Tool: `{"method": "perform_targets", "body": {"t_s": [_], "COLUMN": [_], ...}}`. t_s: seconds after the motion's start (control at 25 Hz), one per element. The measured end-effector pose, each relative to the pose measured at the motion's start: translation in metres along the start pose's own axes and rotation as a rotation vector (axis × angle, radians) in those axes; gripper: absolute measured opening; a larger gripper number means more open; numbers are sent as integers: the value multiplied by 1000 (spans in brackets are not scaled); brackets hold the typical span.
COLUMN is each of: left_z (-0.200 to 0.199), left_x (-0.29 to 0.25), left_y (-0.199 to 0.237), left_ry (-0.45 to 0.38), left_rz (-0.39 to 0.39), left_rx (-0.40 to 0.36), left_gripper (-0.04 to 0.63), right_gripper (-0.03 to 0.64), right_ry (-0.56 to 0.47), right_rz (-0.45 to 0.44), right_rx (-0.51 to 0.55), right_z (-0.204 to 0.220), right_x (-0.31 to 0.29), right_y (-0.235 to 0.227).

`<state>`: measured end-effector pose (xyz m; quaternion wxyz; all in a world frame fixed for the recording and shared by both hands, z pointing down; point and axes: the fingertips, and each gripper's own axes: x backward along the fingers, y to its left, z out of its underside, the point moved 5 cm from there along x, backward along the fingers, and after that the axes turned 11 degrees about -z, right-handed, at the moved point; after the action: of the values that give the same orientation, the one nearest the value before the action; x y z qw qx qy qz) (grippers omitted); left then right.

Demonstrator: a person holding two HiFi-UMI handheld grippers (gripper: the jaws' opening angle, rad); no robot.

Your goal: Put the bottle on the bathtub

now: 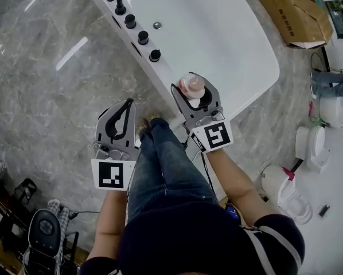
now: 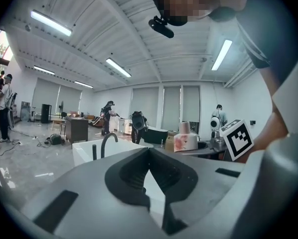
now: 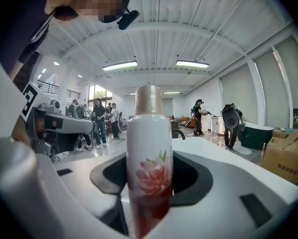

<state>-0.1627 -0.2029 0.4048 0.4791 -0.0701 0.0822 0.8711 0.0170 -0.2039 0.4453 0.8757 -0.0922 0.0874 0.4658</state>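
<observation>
Your right gripper (image 1: 194, 89) clamps the white cylindrical flower-printed bottle (image 3: 149, 153) upright, over the near rim of the white bathtub (image 1: 229, 33). Your left gripper (image 2: 149, 152) is closed, empty. The print shows only in the right gripper view; the head view shows the pink cap (image 1: 191, 85).

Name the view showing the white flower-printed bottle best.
Right gripper view: the white flower-printed bottle fills the centre, clamped in the right gripper. Head view shows only its pinkish cap from above; left gripper view shows it small and distant.
</observation>
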Motion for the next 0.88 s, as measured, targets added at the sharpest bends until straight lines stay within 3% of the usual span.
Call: {"method": "perform_targets", "body": {"t_s": [0.44, 0.56, 0.88], "left_z": [99, 113, 146], "left_x": [-59, -73, -103], "left_y": [10, 11, 11], "left_ry": [92, 98, 113], "left_rz": [42, 54, 55], "left_rx": [-15, -48, -15], "left_gripper": [21, 21, 21], "right_gripper": [232, 232, 232], "right_ry": [41, 34, 42], "right_rz": [-21, -28, -53], "right_rx": [-24, -19, 55], "right_z": [100, 117, 151], "right_x": [-73, -87, -123], "right_y": [-42, -49, -60]}}
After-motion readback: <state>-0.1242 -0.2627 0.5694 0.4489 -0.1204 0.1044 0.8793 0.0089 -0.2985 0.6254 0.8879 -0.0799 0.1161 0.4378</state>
